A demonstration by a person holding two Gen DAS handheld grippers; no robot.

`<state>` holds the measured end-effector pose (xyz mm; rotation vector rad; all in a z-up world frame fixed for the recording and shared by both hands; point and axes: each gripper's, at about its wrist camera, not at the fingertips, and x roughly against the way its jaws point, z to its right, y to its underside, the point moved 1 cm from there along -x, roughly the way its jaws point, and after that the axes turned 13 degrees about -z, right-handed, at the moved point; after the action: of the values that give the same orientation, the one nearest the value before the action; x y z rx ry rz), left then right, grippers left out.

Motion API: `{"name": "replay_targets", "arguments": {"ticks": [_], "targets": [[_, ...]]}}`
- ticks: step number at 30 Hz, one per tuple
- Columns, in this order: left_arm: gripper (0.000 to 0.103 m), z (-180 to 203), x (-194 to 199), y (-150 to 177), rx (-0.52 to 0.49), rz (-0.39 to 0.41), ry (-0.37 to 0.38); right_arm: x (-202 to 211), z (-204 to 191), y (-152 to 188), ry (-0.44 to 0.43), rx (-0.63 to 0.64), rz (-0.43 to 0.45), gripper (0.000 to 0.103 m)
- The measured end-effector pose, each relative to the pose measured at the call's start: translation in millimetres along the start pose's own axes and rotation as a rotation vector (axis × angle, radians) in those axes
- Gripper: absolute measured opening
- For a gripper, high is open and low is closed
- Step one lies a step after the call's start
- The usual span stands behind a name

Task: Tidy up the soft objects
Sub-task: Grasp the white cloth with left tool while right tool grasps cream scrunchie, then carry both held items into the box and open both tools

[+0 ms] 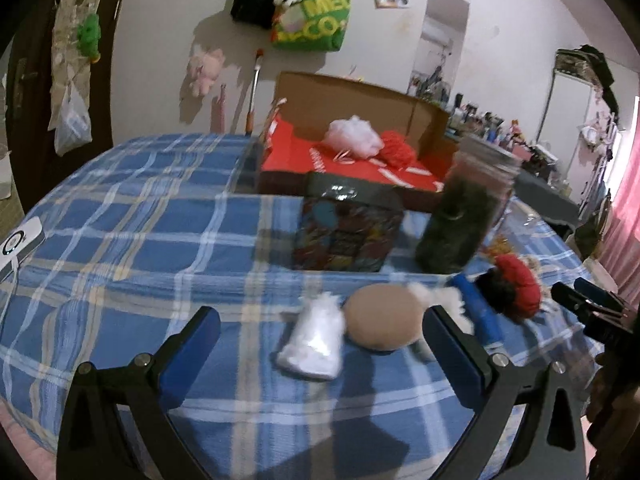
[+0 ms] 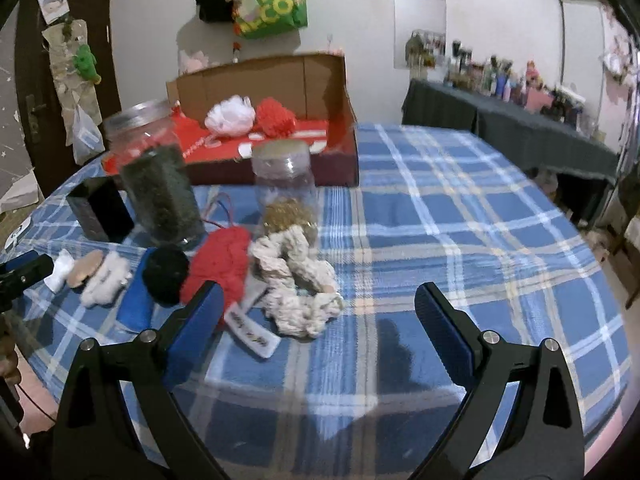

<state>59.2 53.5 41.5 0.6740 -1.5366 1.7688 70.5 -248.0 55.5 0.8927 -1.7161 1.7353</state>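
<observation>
On the plaid tablecloth (image 2: pixel 440 200) stand two jars (image 2: pixel 160 184), one box (image 2: pixel 312 92) holding two pompoms (image 2: pixel 232 116); left gripper (image 1: pixel 320 328) and right gripper (image 2: pixel 318 300) both hang spread, empty.

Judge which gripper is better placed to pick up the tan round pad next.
Left. The left gripper, open, has the tan pad between its fingers; the right gripper, also open, faces the cream yarn bundle instead.
</observation>
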Motion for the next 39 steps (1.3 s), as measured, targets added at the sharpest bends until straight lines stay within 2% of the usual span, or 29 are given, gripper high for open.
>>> {"name": "replay_targets", "arguments": {"ticks": [3,6,7,8,10,12,13,14,16,20,25,33,39], "targets": [[0.101,-5.2,-6.0,-1.5,-0.002,-0.028,-0.022,-14.3,7.9,-6.3,-0.029,-0.006,-0.056,0.097],[0.094,-7.9,-11.0,-1.4,-0.010,-0.048,-0.031,-26.3,14.3,-12.2,-0.054,-0.022,-0.097,0.095],[0.088,-8.0,-13.7,-1.2,-0.016,-0.060,-0.031,-28.6,15.6,-13.5,-0.064,-0.023,-0.106,0.088],[0.077,-7.7,-18.0,-0.8,-0.024,-0.080,-0.031,-31.5,17.8,-15.4,-0.080,-0.027,-0.119,0.075],[0.067,-6.5,-22.7,-0.1,-0.039,-0.092,-0.037,-36.3,19.7,-17.1,-0.110,-0.027,-0.142,0.061],[0.047,-3.9,-21.0,0.4,-0.058,-0.080,-0.048,-44.8,21.4,-16.2,-0.140,-0.032,-0.182,0.040],[0.026,-3.1,-21.4,-0.1,-0.067,-0.085,-0.045,-43.0,21.4,-15.2,-0.148,-0.021,-0.169,0.029],[0.021,-3.0,-21.2,-0.8,-0.066,-0.089,-0.037,-42.1,20.6,-14.9,-0.165,-0.011,-0.171,0.028],[0.017,-3.8,-17.1,-2.8,-0.055,-0.078,-0.025,-39.5,21.2,-12.9,-0.224,-0.019,-0.165,0.027],[0.016,3.6,-0.2,-8.0,-0.074,-0.018,-0.026,-20.5,19.8,-10.9,-0.209,-0.025,-0.082,0.027],[0.016,25.0,17.3,-15.0,-0.121,0.029,0.054,10.9,11.4,-17.1,-0.236,-0.005,0.002,0.027],[0.016,71.2,6.1,-17.9,-0.201,-0.005,0.192,10.6,-23.7,-17.2,-0.360,0.052,-0.024,0.027],[0.016,88.8,-2.6,-22.1,-0.238,-0.024,0.235,1.5,-39.6,-15.4,-0.376,0.069,-0.035,0.027]]}}
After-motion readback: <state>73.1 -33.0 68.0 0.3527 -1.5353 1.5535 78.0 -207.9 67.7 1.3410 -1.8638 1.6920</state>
